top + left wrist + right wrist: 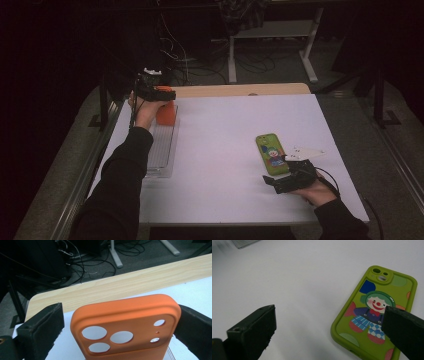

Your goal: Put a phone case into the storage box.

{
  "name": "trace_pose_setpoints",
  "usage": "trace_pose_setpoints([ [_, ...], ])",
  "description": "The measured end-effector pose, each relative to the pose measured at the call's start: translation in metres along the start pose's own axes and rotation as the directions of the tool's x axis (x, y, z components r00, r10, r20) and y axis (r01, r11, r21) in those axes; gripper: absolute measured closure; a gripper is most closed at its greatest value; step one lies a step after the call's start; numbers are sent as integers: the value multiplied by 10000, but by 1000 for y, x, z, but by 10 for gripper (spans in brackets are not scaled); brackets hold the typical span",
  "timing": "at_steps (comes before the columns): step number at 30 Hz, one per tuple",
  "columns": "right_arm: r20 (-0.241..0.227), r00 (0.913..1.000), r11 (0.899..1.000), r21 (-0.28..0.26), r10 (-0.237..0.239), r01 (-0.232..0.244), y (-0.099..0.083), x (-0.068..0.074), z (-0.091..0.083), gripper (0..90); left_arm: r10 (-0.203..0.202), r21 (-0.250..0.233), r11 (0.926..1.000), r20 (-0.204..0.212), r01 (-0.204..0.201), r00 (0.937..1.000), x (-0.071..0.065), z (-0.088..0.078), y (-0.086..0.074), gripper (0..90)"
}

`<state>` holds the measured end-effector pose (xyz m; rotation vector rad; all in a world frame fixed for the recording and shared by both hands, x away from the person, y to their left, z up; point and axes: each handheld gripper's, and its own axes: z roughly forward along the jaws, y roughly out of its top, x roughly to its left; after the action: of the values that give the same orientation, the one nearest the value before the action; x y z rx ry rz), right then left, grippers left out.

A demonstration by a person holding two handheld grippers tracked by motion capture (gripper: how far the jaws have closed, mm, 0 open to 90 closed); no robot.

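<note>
An orange phone case (pixel 166 112) stands upright at the far end of a clear ridged tray (pixel 161 147) on the left of the table. My left gripper (pixel 159 93) is around its top, and in the left gripper view the orange case (pixel 125 325) sits between the jaws with a gap on the left side, so the left gripper (pixel 120 322) is open. A green phone case with a clown picture (pixel 270 153) lies flat at the right. My right gripper (pixel 281 176) rests open at its near end; the green case (pixel 374 312) lies partly under one jaw of the right gripper (pixel 329 322).
A white sheet (pixel 225 150) covers the table, with a strip of bare wood (pixel 240 90) along the far edge. Beyond it the floor holds cables and desk legs (pixel 231 60). The clear tray corner (pixel 244 242) shows at the top left of the right gripper view.
</note>
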<state>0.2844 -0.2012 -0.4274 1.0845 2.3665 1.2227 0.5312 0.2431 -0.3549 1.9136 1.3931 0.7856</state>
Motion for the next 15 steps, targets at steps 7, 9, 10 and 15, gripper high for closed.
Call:
trace_pose_setpoints([
  [7,17,10000,10000,-7,33,-33,0,0,-1,0,192,-381,9991,418,-176,9989,4,-7,3,0],
  [9,14,10000,10000,-24,6,-6,0,0,0,0,127,-402,9991,426,-110,9990,6,-9,4,0],
  [10,20,10000,10000,-18,-30,30,1,0,0,0,141,-388,9992,465,-123,9988,7,-10,4,0],
  [15,7,10000,10000,-9,-5,5,1,0,0,0,234,-373,9991,741,-207,9970,12,-22,4,0],
])
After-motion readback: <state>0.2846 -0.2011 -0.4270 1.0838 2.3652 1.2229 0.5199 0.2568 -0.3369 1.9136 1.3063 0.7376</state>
